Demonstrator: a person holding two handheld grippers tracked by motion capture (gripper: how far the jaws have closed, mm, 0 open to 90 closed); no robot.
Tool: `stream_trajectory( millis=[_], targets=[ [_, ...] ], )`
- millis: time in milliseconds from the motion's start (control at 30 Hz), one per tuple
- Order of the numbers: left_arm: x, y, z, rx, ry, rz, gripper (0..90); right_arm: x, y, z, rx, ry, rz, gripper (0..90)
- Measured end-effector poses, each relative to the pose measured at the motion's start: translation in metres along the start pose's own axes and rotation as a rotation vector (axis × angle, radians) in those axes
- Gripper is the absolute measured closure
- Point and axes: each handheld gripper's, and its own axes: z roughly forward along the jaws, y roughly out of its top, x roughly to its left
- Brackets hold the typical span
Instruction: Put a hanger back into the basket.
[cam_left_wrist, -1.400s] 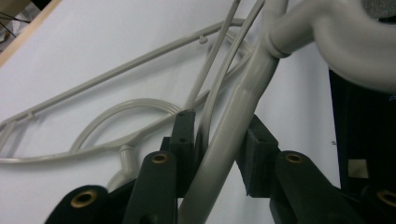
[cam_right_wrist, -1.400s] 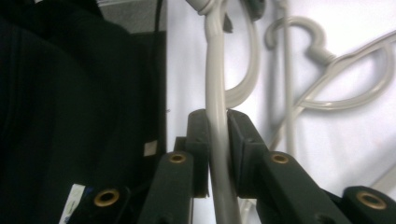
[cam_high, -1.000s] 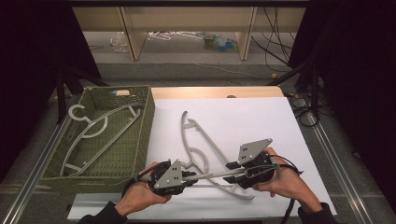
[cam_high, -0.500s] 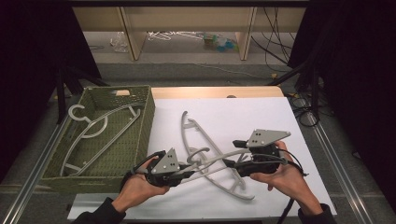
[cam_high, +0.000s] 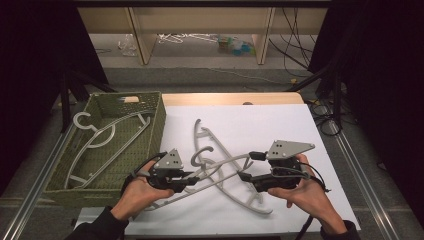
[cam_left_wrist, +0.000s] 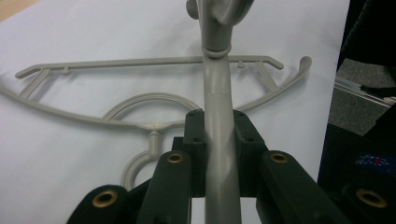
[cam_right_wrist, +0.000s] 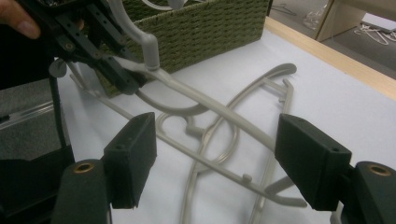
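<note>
A grey plastic hanger hangs slightly above the white table sheet, and my left gripper is shut on one arm of it. The hanger's other arm passes between the pads of my right gripper without touching them. Those jaws have just been opening and stand wide at the hanger's right end. A second grey hanger lies flat on the sheet beneath the first one.
A green woven basket stands at the left of the table, with another grey hanger lying in it. The white sheet covers the table up to a wooden far edge. Shelves and cables lie beyond.
The right gripper's jaws opened and let go of the hanger's arm. The left gripper raised the hanger a little and drew it leftward. The two grippers now stand farther apart.
</note>
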Motion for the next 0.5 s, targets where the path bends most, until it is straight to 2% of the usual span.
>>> stream_trajectory(
  millis=[200,333,400,500],
  targets=[
    [0.004,0.005,-0.01,0.026,0.015,-0.007,78.4,0.006,-0.006,0.002,-0.003,-0.001,0.004,30.6],
    [0.005,0.008,-0.017,0.022,0.023,-0.004,78.4,0.013,-0.015,0.005,-0.004,0.016,-0.001,30.6],
    [0.005,0.01,-0.021,0.005,0.029,-0.02,78.4,0.016,-0.02,0.006,0.014,0.022,0.009,30.5],
    [0.007,0.012,-0.028,-0.003,0.041,-0.013,78.4,0.017,-0.029,0.011,0.028,0.028,0.019,29.6]
  ],
)
